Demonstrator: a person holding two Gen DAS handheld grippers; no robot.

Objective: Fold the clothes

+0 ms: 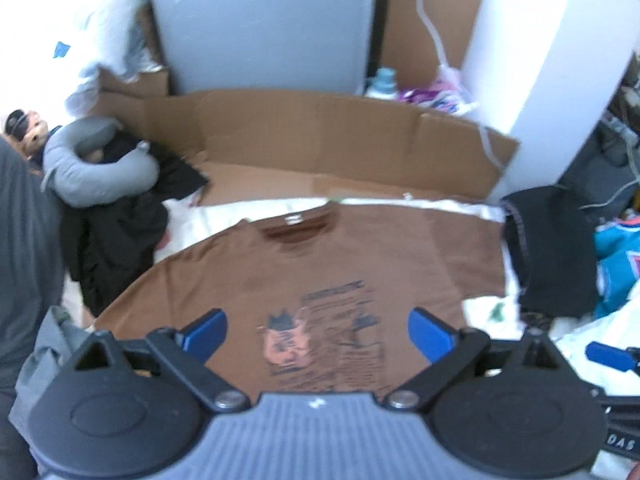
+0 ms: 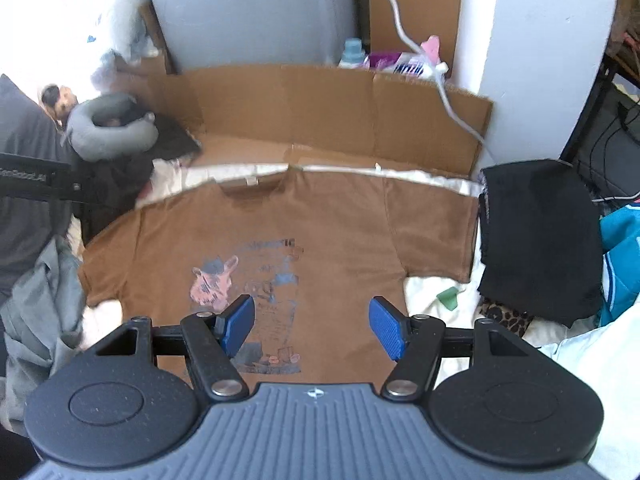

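Overhead, both claws (image 1: 318, 334) (image 2: 312, 328) gaping, angled down over brown T-shirt (image 2: 320, 220)

bright daylight | upper-left glare | soft blur | fisheye-bent edges

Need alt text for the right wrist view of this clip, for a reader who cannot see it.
A brown T-shirt with a printed graphic lies spread flat, collar away from the camera, on a white sheet. The right gripper hangs above it, blue fingers open and empty. A cardboard sheet stands behind; black cloth lies right.
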